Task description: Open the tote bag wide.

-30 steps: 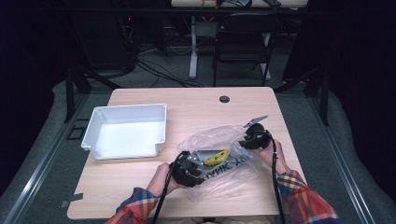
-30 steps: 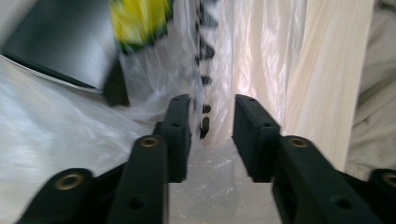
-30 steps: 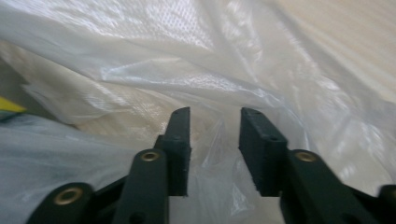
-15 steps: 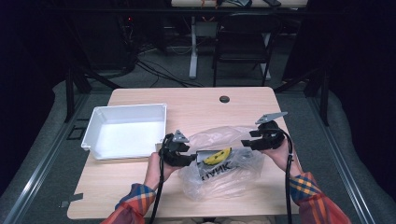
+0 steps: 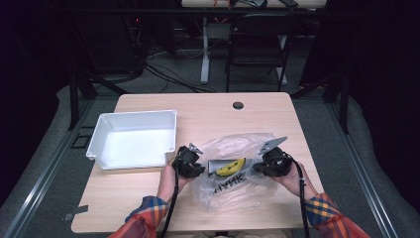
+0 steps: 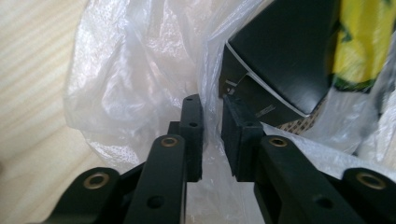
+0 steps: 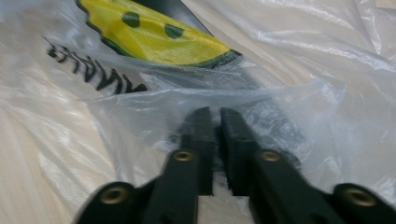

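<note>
The tabletop is pale wood, with a small dark round cap near its twelve o'clock edge. The largest thing on it is a white tray, a shallow rectangular tub toward nine o'clock whose inside shows bare white.

Just beside the tray, toward three o'clock of it and at about five o'clock of the tabletop, lies a clear plastic bag, crumpled and spread flat, with black lettering printed on its film. Inside the bag sits a black packet with a yellow, dark-spotted label; in the left gripper view the packet shows through the film as a black box corner with a white edge line, the yellow label at two o'clock of it.

The left gripper, held in the person's left hand, sits at the bag's nine o'clock edge, between tray and bag. Its jaws have just been closing, and in the left gripper view they stand almost together with a fold of bag film pinched between the pads.

The right gripper, in the right hand, sits at the bag's three o'clock edge. Its jaws have likewise just been closing; in the right gripper view they are clenched on a ridge of the film, with the lettering at ten o'clock and the yellow label at eleven o'clock beyond them.

Plaid sleeves come in from six o'clock.
</note>
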`<action>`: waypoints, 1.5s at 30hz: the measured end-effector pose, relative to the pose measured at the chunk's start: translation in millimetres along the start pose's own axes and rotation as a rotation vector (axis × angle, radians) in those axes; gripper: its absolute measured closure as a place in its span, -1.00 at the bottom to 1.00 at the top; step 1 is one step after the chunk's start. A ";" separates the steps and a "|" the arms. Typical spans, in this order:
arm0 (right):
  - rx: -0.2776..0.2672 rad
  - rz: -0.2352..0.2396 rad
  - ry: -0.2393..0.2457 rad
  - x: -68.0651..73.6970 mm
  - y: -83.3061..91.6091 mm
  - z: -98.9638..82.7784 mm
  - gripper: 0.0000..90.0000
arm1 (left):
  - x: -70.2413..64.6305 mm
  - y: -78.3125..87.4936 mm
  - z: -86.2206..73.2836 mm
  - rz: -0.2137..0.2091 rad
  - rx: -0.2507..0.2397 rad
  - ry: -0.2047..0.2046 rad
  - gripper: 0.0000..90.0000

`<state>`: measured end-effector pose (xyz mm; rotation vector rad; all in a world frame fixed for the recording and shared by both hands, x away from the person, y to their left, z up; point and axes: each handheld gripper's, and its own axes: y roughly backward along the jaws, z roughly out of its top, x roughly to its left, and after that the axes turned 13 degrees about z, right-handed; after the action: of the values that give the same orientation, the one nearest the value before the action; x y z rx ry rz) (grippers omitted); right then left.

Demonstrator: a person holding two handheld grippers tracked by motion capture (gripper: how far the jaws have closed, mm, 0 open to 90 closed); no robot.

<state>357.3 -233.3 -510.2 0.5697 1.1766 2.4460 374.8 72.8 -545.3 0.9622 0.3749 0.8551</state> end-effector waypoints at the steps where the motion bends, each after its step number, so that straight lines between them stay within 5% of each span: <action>1: -0.013 -0.014 -0.008 0.6 0.3 -2.1 1.00 | -0.4 -1.4 -0.4 -0.001 0.006 0.000 0.77; 11: -0.006 -0.098 -0.050 -10.2 20.0 -22.4 1.00 | -1.0 -8.3 -3.5 -0.011 0.028 -0.002 0.85; 16: -0.084 -0.062 -0.017 0.4 32.0 -2.0 0.13 | 0.1 -8.7 -3.7 -0.025 0.030 0.007 0.84; 21: -0.041 0.001 0.081 21.0 7.0 23.3 -0.20 | 0.9 -8.7 -4.2 -0.036 0.031 0.007 0.85; 23: 0.022 -0.015 0.107 24.5 -10.0 28.0 -0.10 | 0.9 -8.3 -4.4 -0.037 0.029 0.005 0.85; 26: 0.069 -0.019 0.116 22.6 -21.3 25.3 0.38 | 0.9 -8.3 -5.0 -0.043 0.030 0.002 0.87; 30: 0.052 -0.025 0.110 21.8 -16.6 17.0 1.00 | -0.1 -8.6 -4.7 -0.035 0.033 -0.007 0.89; 35: 0.107 -0.051 0.104 20.2 -21.3 2.7 1.00 | -1.9 -8.3 -4.4 -0.036 0.031 -0.015 0.89; 37: 0.073 -0.050 0.100 18.5 -15.9 0.7 1.00 | -1.6 -8.3 -4.4 -0.037 0.032 -0.015 0.89; 41: -0.002 -0.057 0.102 19.4 -5.9 6.3 0.21 | -1.5 -8.7 -4.1 -0.038 0.029 -0.017 0.89; 45: -0.019 -0.051 0.108 17.6 -11.3 16.3 -0.25 | -1.0 -9.6 -3.5 -0.039 0.028 -0.019 0.89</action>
<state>352.2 -207.5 -506.5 0.4020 1.1931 2.4689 376.5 71.3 -555.2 0.9859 0.3887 0.8067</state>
